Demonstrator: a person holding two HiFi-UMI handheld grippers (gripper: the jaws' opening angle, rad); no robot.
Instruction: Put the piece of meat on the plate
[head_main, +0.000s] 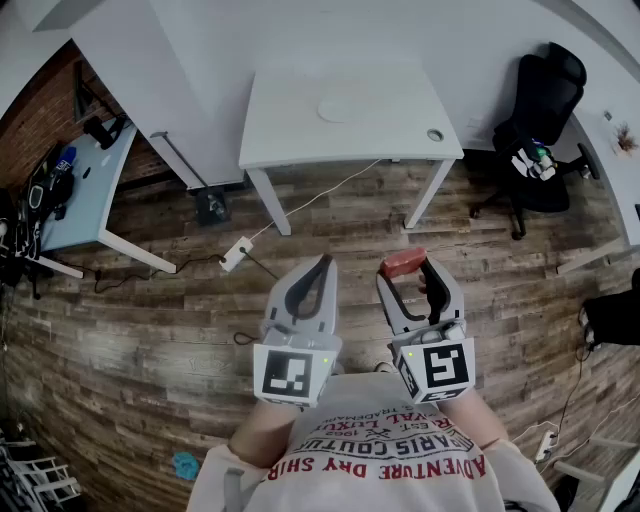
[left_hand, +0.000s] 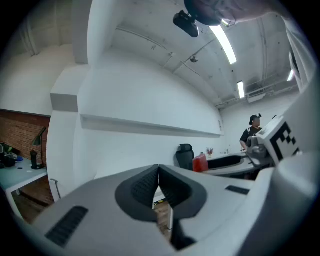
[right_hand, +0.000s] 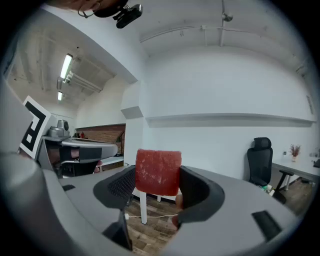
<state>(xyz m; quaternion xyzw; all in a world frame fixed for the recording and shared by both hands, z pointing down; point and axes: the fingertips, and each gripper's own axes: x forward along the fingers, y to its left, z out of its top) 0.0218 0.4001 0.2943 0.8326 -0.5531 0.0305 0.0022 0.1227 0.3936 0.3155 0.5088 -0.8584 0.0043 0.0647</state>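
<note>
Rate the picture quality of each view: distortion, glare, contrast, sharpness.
Head view: strong fisheye bends the floor planks, and the plate barely stands out against the white table. Left gripper view: the ceiling light strip blows out to glare, and the corners vignette to black. Right gripper view: the piece of meat is sharp and evenly lit; the corners are dark here too.

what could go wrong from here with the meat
The meat sits at the very tips of the right gripper, so it may slip out. The plate lies on the table, some way off, with a cable across the floor between: a trip or jolt could drop it.
</note>
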